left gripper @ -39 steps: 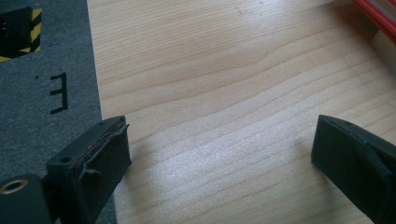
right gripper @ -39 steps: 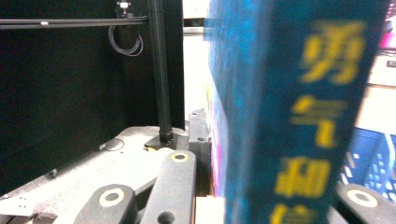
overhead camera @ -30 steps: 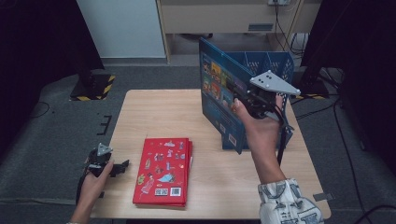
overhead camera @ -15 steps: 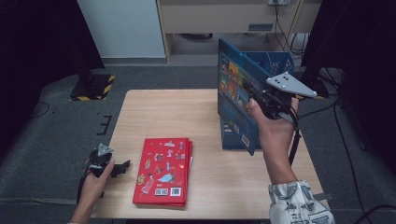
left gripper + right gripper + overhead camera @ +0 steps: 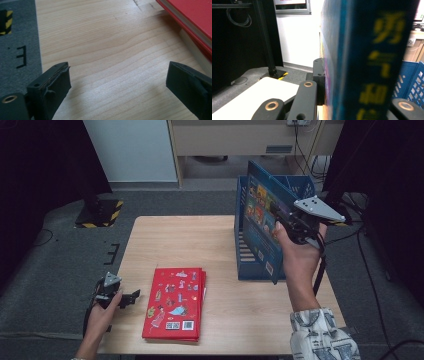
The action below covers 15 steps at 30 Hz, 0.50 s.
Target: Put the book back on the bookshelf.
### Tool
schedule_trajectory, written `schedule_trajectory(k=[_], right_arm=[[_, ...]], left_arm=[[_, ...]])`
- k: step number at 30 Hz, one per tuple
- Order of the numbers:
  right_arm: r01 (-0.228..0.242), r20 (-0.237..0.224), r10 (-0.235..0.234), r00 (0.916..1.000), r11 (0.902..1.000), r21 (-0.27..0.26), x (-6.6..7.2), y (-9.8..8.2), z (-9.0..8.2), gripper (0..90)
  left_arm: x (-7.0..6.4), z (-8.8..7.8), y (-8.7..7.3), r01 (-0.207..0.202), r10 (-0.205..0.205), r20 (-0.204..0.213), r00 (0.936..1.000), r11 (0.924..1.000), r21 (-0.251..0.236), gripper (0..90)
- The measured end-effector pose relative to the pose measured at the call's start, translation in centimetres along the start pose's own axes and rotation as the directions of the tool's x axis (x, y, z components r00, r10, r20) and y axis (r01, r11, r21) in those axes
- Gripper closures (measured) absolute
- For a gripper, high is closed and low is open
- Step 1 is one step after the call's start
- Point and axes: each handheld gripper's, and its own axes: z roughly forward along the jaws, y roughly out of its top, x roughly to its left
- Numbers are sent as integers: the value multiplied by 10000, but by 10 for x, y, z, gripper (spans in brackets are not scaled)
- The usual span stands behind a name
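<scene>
On the light wooden table [image 5: 200, 240], your blue plastic slatted file rack [image 5: 245, 255] stands at the right so books can go in upright. You hold the blue picture book [image 5: 260, 220] on edge, your right gripper [image 5: 285, 222] clamped on it; since the earlier frame it has shifted right, against the rack. The red picture books [image 5: 175, 302] lie stacked flat, awaiting. Your left gripper [image 5: 131, 296] rests released beside them.

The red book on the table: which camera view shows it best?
The high view shows it best: the whole red book lies flat on the wooden table, its illustrated cover up. The left gripper view catches one corner of it, with the page edges, at upper right. The right gripper view looks along the blue book instead.
</scene>
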Motion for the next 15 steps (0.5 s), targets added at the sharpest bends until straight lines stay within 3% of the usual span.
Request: schedule_trajectory(k=[9,15], right_arm=[[-94,223,93,9997,9999,65,-5,-4,13,826],[-224,319,229,9992,9996,-169,-7,-4,18,827]], left_arm=[[-7,6,-1,-469,461,257,9986,9984,322,52],[-8,8,-1,-450,440,346,9984,9986,275,33]])
